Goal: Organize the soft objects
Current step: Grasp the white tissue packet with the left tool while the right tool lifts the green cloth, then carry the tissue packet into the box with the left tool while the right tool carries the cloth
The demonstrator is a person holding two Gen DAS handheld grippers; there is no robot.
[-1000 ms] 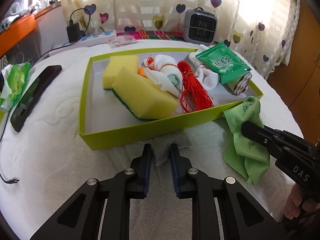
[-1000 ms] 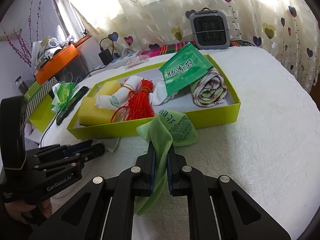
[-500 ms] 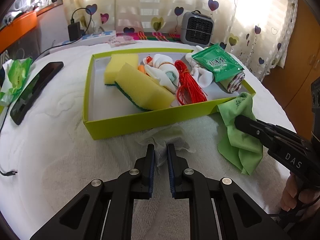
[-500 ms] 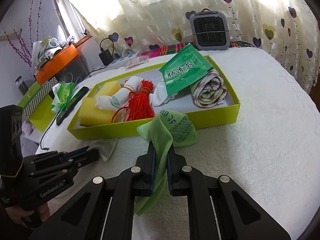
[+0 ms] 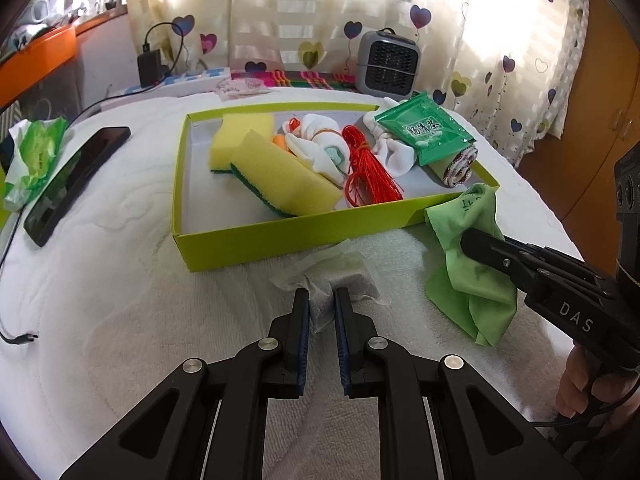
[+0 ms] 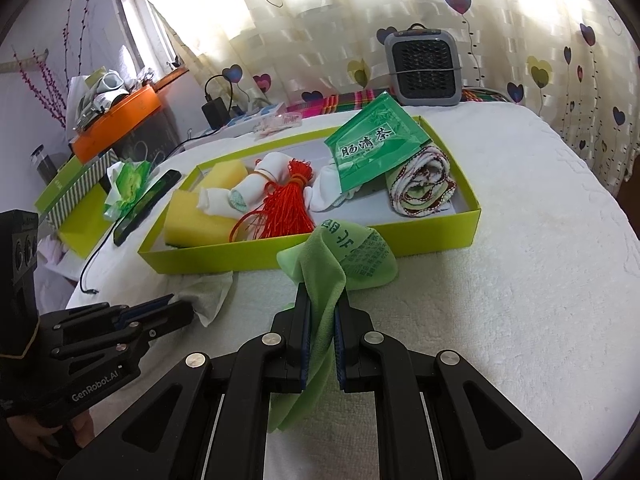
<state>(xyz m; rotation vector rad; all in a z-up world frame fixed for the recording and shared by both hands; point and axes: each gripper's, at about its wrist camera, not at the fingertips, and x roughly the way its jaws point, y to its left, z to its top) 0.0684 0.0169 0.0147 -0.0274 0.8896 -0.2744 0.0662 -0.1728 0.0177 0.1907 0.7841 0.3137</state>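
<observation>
in the left wrist view the left tool (image 5: 322,300) sits at bottom centre, its jaws closed on a thin whitish pouch (image 5: 332,274) that lies on the white textured desk (image 5: 100,300) just in front of the lime green box (image 5: 280,240); the pads pinch the near edge of the pouch, the rest of it spreads out flat beyond the tips. at the right of that frame the right tool (image 5: 466,242) is clamped on a green cloth (image 5: 472,280), which hangs down from its jaws beside the box's near right corner, and part of a hand (image 5: 588,388) shows on its grip in the lower right corner

in the right wrist view the same cloth runs up between the closed jaws at centre and folds over toward the box's front wall

inside the box, from left to right in the left wrist view: two yellow sponges (image 5: 276,176), white socks (image 5: 320,148), a red tassel (image 5: 368,172), a green tea packet (image 5: 426,132) resting over a rolled patterned cloth (image 5: 458,164)

at the left edge a black phone (image 5: 76,184) lies on the desk next to a green and white wrapper (image 5: 34,156), and a grey fan (image 5: 388,62) stands at the back in front of the heart-print curtain (image 5: 460,20)
</observation>
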